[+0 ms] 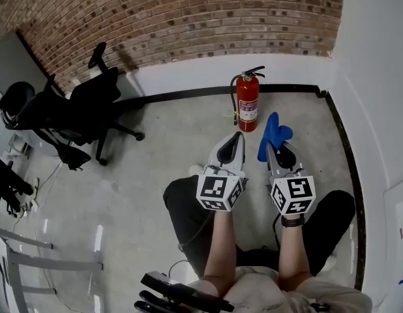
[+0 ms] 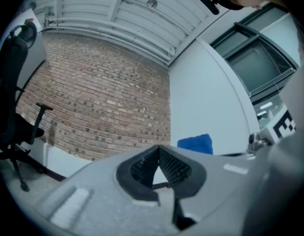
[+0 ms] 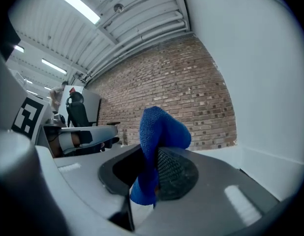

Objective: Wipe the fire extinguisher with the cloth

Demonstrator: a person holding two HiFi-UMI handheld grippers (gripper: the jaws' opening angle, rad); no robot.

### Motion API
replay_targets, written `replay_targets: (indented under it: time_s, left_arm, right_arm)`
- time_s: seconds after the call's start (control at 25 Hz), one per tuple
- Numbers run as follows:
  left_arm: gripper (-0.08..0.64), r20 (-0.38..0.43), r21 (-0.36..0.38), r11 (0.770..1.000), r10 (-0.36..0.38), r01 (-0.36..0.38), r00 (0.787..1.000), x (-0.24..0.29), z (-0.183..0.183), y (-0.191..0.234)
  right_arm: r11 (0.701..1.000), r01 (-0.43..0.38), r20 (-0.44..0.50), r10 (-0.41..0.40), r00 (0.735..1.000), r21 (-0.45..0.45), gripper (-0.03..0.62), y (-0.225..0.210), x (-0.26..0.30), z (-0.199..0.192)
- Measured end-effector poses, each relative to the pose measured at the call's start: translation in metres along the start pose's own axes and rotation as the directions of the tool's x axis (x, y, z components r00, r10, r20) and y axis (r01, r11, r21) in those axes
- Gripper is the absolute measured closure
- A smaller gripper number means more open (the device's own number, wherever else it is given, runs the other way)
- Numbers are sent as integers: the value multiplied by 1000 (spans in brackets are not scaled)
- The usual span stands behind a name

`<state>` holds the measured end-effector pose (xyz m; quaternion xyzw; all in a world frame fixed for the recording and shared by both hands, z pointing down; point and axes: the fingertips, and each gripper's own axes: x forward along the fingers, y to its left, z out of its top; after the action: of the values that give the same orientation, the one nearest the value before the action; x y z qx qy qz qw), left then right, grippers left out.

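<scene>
A red fire extinguisher (image 1: 248, 103) stands upright on the concrete floor against the white base of the brick wall. My right gripper (image 1: 274, 150) is shut on a blue cloth (image 1: 272, 133), which sticks up past its tips just right of and nearer than the extinguisher. In the right gripper view the cloth (image 3: 157, 132) is pinched between the jaws of that gripper (image 3: 153, 154) and folds over them. My left gripper (image 1: 237, 142) is shut with nothing in it, a short way in front of the extinguisher. The left gripper view shows this gripper (image 2: 159, 151) and the cloth (image 2: 196, 144), not the extinguisher.
A black office chair (image 1: 81, 109) stands at the left by the brick wall (image 1: 188, 12). A white wall (image 1: 377, 109) with a black baseboard runs along the right. A metal frame (image 1: 32, 259) lies at lower left. The person's knees (image 1: 188, 207) are below the grippers.
</scene>
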<state>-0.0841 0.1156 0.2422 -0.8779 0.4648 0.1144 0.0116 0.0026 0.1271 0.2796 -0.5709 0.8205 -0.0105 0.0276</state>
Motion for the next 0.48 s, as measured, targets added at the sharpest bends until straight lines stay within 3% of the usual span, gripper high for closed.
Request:
replay_targets:
  time_s: [0.2, 0.36, 0.48]
  left_arm:
    - [558, 10, 34, 998, -55, 54, 998, 29, 15, 0]
    - [558, -35, 23, 997, -77, 78, 996, 50, -13, -5]
    - [558, -73, 12, 998, -56, 57, 996, 67, -46, 5]
  right_arm:
    - [998, 49, 49, -51, 997, 31, 522, -21, 10, 17]
    - [994, 88, 13, -89, 996, 60, 522, -45, 12, -12]
    - [992, 81, -34, -78, 996, 96, 522, -62, 31, -44]
